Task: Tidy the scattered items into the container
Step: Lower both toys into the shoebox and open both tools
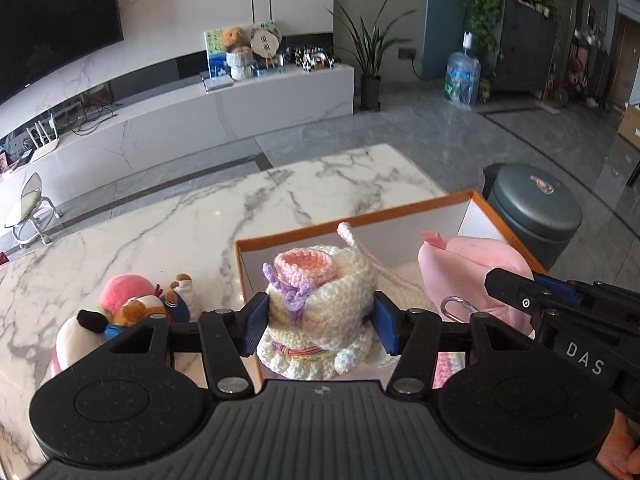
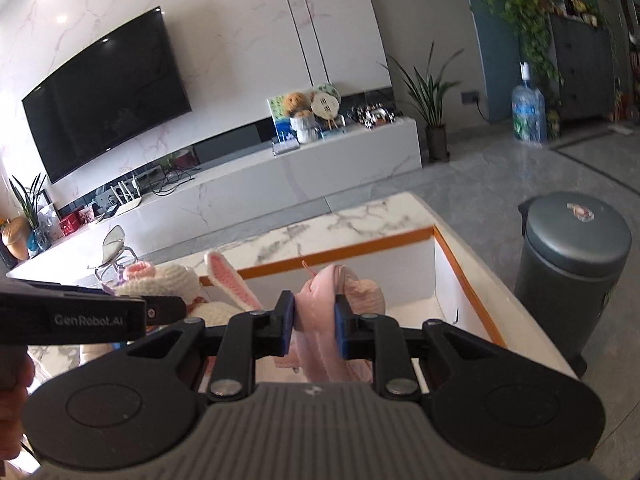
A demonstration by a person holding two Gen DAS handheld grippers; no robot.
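Gripping a cream crocheted doll [image 1: 320,300] in left tongs [image 1: 320,326] above the orange-rimmed box [image 1: 400,214]; right tongs [image 2: 314,320] pinching a pink plush [image 2: 320,312], seemingly over the box too; more toys [image 1: 132,308] left on counter [image 1: 200,216].

cream crochet toy [image 1: 320,304], pink plush [image 2: 324,320], orange-rimmed box [image 1: 360,224]

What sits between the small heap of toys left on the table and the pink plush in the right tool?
The cream crochet doll, clamped in the left tool over the orange-rimmed box; the left wrist view shows it.
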